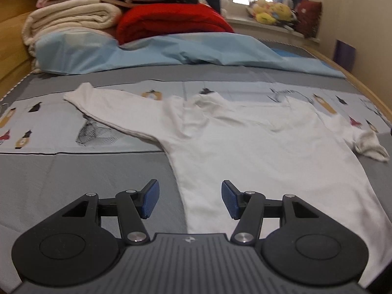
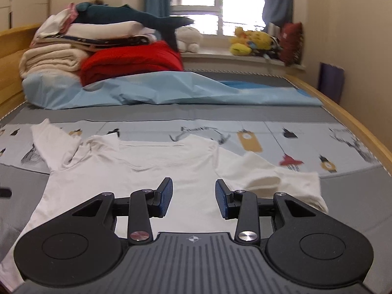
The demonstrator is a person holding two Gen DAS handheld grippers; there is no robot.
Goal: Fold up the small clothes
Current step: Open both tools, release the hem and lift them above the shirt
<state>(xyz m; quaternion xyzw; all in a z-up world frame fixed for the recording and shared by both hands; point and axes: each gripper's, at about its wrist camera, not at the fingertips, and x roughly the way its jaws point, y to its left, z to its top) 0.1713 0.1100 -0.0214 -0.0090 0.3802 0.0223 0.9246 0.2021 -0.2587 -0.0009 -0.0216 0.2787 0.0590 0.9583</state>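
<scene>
A white long-sleeved shirt [image 1: 257, 142] lies spread on the bed, collar away from me. Its left sleeve [image 1: 110, 107] stretches out to the left; its right sleeve [image 1: 367, 142] is bunched at the right. My left gripper [image 1: 189, 199] is open and empty, low over the shirt's left bottom edge. In the right wrist view the same shirt [image 2: 152, 171] lies flat with the crumpled right sleeve [image 2: 276, 178] to the right. My right gripper [image 2: 193, 198] is open and empty above the shirt's lower body.
A grey bed cover with a printed pale panel [image 2: 294, 142] lies under the shirt. A light blue sheet [image 2: 171, 88], a red blanket [image 2: 129, 61] and stacked cream bedding [image 1: 71, 22] sit at the far end. The wooden bed rail [image 2: 355, 125] runs along the right; plush toys [image 2: 254, 41] sit on the windowsill.
</scene>
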